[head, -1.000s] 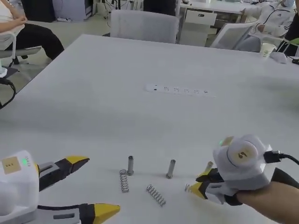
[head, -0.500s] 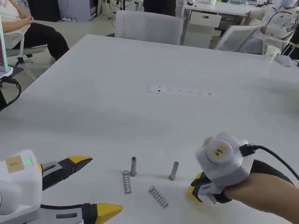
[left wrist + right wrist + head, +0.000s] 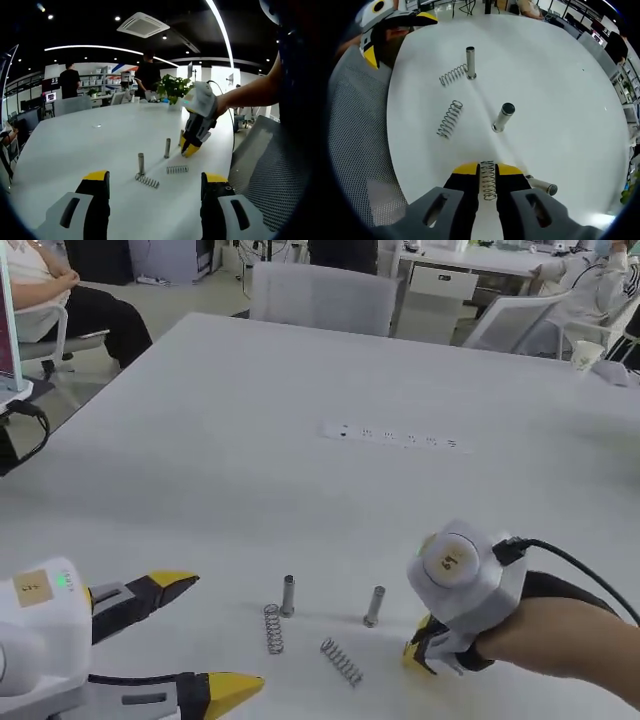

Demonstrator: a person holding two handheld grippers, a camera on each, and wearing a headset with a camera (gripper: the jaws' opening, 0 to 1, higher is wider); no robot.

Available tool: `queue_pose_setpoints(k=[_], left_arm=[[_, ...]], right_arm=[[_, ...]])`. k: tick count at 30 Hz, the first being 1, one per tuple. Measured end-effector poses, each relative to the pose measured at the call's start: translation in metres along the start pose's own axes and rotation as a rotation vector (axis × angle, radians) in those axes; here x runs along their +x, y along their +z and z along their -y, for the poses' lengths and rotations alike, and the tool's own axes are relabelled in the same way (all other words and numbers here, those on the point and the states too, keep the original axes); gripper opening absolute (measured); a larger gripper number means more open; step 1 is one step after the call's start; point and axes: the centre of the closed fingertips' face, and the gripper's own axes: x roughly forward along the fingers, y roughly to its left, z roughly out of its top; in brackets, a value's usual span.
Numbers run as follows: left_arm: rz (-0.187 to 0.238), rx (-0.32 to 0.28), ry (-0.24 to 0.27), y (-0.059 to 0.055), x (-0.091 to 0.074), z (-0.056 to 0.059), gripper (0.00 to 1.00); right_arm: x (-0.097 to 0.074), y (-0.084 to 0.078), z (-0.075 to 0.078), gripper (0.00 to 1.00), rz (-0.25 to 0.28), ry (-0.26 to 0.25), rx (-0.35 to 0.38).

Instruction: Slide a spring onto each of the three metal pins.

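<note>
My right claw (image 3: 488, 169) is clamped on a spring (image 3: 488, 184), low over the counter (image 3: 560, 100), just beside a pin (image 3: 541, 185). My left claw (image 3: 155, 176) stands apart, empty. A second spring (image 3: 450, 118) and a third spring (image 3: 454, 75) lie loose beside two upright pins (image 3: 469, 61) (image 3: 502, 116).

The right claw (image 3: 488, 171) pinches a spring (image 3: 488, 192). Another spring (image 3: 454, 74) lies by the far pin (image 3: 470, 62); a third spring (image 3: 450, 118) lies loose.

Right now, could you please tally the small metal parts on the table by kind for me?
Springs: 3
Metal pins: 3
Total: 6
</note>
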Motion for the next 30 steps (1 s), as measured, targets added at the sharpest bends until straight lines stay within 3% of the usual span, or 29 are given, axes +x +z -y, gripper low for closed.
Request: queue_pose_setpoints(k=[12,30], left_arm=[[0.004,0.001,0.002,0.001,-0.001,0.0,0.71],[0.01,0.019,-0.003,0.007,0.0,-0.002,0.7]], right_arm=[[-0.001,-0.002,-0.001,0.08,-0.006,0.007,0.028],[-0.041,0.015,-0.005,0.08,0.2,-0.035,0.126]])
